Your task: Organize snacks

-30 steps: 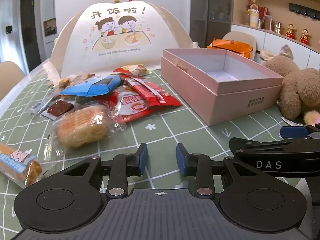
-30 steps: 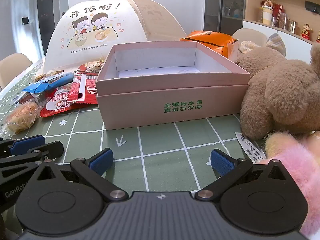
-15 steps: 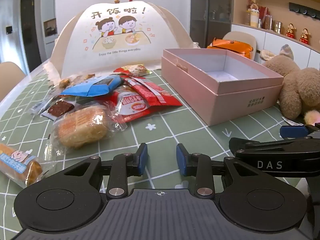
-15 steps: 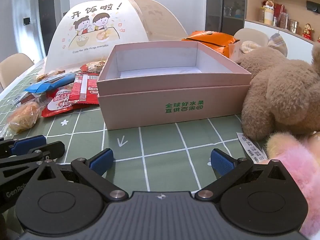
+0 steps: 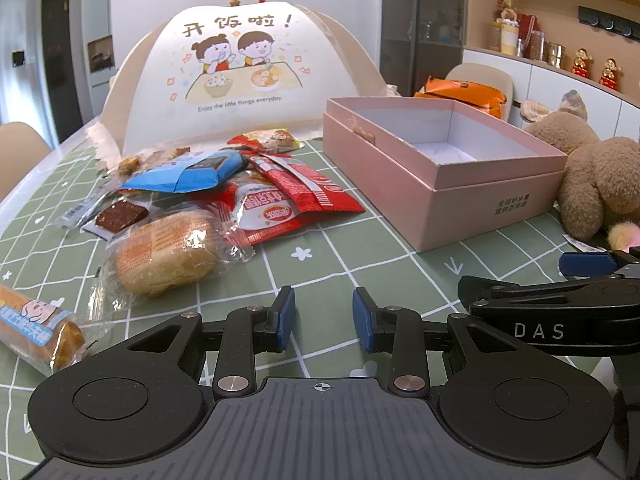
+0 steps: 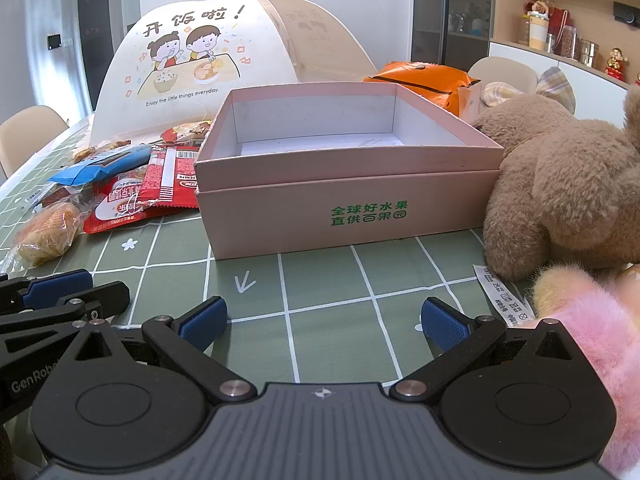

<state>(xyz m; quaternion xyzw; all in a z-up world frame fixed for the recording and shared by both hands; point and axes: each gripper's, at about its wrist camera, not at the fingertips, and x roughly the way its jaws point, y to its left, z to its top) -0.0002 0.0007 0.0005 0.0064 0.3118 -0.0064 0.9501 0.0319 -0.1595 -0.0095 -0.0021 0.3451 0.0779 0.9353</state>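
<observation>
Tablecloth (image 5: 360,264): green grid print, spread across the lower half of both views; serves as the bare working floor between grippers and goods.
Food cover (image 5: 240,72): white mesh dome with cartoon children, upper centre of the left wrist view; stands behind the snack heap, likely pushed back to expose it.
Pink box (image 6: 348,208): lidless, centre of the right wrist view, interior bare as far as visible; mouth turned up and set just beside the heap, presumably as the destination.
Plush bear (image 6: 560,184): brown, right edge, touching the box's right end; not part of the job, by the look of it.
Pink plush (image 6: 592,344): lower right corner, close against the right gripper's outer finger.
Orange bag (image 6: 424,80): behind the box, upper right of centre.
Snack pile (image 5: 224,196): left of centre in the left wrist view, loose and overlapping, so sorting not yet begun.
Red packets (image 5: 296,196): middle of the pile, nearest the box.
Blue packet (image 5: 188,172): lying over the red ones.
Wrapped bun (image 5: 164,256): clear film, nearest item ahead of the left gripper, a sensible first pick.
Small cake roll (image 5: 36,328): far lower left, apart from the pile.
Left gripper (image 5: 323,320): pads parted by a narrow gap, holding nothing, low over the cloth, pointed just right of the bun.
Right gripper (image 6: 324,322): spread wide, holding nothing, aimed at the box front.
</observation>
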